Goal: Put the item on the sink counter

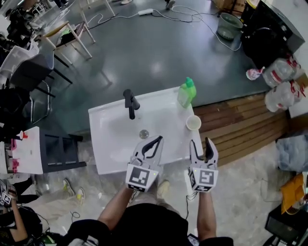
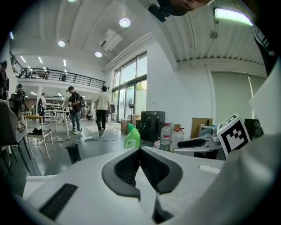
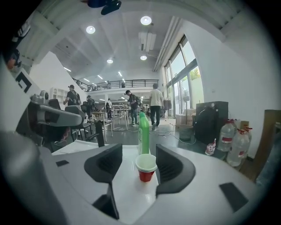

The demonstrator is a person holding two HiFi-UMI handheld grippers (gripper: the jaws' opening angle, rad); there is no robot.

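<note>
Bottom of the head view: left gripper point(image 1: 158, 140) fingers clenched tip to tip, nothing in them. Right gripper point(image 1: 201, 144) fingers released, spread apart; right gripper view has the cup point(image 3: 145, 167) framed between them but ahead of the pads, not touched. Square black-and-white markers point(image 1: 142, 177) on both gripper cubes, no text on them. Surface point(image 1: 108, 144) is a white sink counter at frame centre, basin with round drain point(image 1: 144, 134) just ahead of the left fingers. The cup is red outside and white inside, and stands upright on the surface's right side. Green bottle point(image 1: 186, 92) stands upright at the surface's upper-right corner, beyond the cup and apart from it; label too small to read. Black faucet point(image 1: 130, 103) at the far edge, left of the bottle. Room: dark glossy floor, wood planks point(image 1: 240, 125) right of the surface, clear water jugs point(image 1: 279, 72) at right edge, chair point(image 1: 67, 36) upper left, power strip point(image 1: 145, 11) with cables along the top, green basin point(image 1: 230, 25) and black appliance point(image 1: 269, 33) upper right. Far back in the right gripper view: tall windows point(image 3: 184, 88), mezzanine railing point(image 3: 118, 82), people point(image 3: 156, 105) standing.
</note>
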